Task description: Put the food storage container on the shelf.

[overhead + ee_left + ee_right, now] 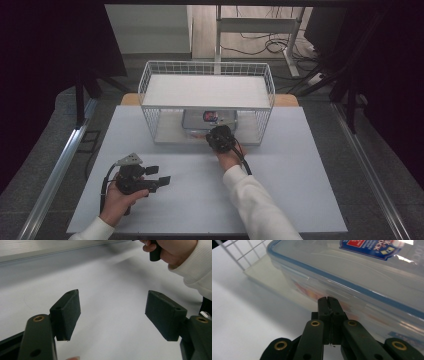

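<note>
Reaching into rack (pixel 150 85) toward clear box (pixel 352 270): right gripper (pixel 328 300) pressed closed, holding nothing, needing reopening; left gripper (pixel 112 315) spread wide, empty.

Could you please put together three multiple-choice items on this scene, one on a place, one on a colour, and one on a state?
1. Where does the clear plastic container sit?
A. on the top shelf of the wire rack
B. on the lower shelf of the wire rack
C. on the table beside the left gripper

2. What colour is the band round the container's lid?
A. blue
B. green
C. yellow

3. How do the jaws of the two grippers stand?
A. both pairs wide apart
B. left shut, right open
C. left open, right shut

Answers:
1. B: in the high view the container lies under the top shelf of the wire rack, on its lower level.
2. A: the right gripper view shows a blue band along the lid's edge.
3. C: the left gripper has a wide gap over the white table; the right gripper has jaws pressed together just before the container's side.
</note>
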Tool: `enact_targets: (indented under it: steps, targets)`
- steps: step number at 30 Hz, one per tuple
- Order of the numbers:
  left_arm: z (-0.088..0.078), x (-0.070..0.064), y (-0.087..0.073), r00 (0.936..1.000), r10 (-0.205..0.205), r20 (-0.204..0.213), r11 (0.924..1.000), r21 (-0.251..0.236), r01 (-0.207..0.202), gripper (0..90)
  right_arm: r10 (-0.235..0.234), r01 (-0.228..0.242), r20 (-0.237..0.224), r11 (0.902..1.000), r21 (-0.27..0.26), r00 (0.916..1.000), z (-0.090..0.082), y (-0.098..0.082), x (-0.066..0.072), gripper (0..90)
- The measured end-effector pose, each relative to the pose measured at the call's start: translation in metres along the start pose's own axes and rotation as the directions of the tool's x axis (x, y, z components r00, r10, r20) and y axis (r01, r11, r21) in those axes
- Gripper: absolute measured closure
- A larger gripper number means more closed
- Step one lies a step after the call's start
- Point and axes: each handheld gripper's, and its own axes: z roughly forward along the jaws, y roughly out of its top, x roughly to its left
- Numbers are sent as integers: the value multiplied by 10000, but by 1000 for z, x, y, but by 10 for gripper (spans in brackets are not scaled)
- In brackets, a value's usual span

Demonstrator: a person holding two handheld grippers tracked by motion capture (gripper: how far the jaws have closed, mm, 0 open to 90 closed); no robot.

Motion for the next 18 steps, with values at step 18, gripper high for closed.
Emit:
enact_targets:
  steps: [18]
  targets:
    - [0, 2, -1, 9999, -5, -129, 10000, 14, 5, 280, -1008, 1010, -847, 9949, -27, 9913, -63, -27, 6, 887]
